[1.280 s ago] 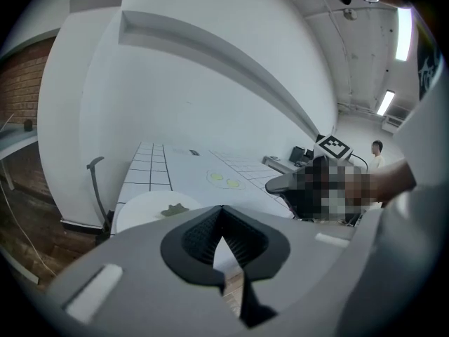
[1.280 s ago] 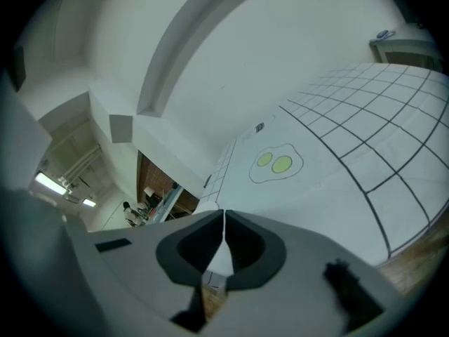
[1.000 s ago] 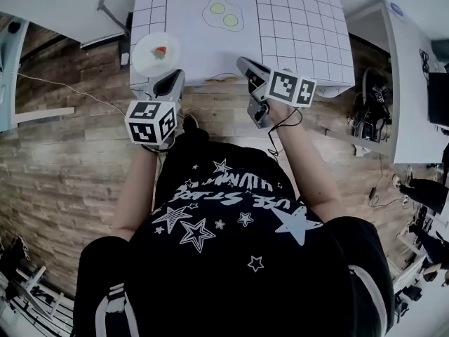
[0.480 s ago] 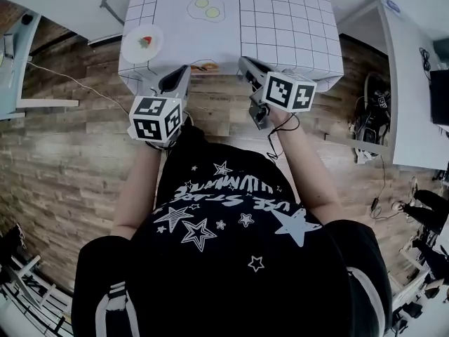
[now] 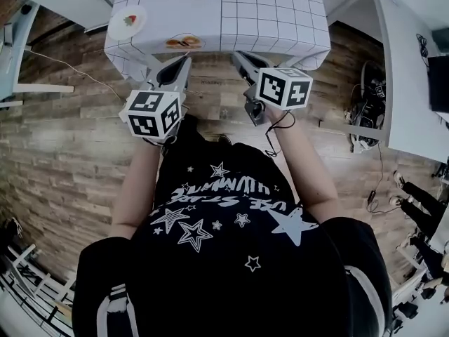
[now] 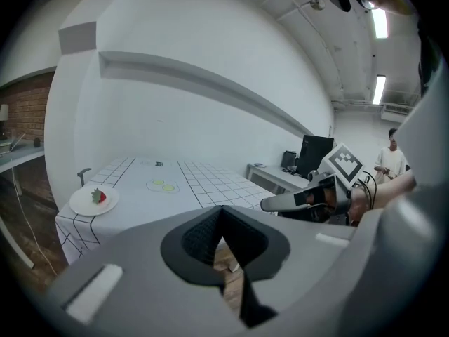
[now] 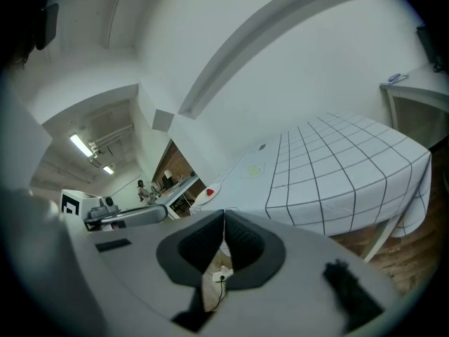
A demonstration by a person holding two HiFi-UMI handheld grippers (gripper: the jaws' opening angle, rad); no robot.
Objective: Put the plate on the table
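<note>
Checked table (image 5: 266,12), plate (image 5: 121,27) flat, face-up

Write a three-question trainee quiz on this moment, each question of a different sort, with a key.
1. True or false: the left gripper grips the round white plate that bears a red morsel.
2. Multiple choice: the left gripper and the right gripper are A) over the plate; B) short of the white grid-clothed table, above the brown wooden floor; C) resting on the tabletop.
3. Fill in: the right gripper's jaws are ___, with nothing between them.

Key: 1 false, since the plate lies on the table near its left corner; 2 B; 3 shut.
</note>
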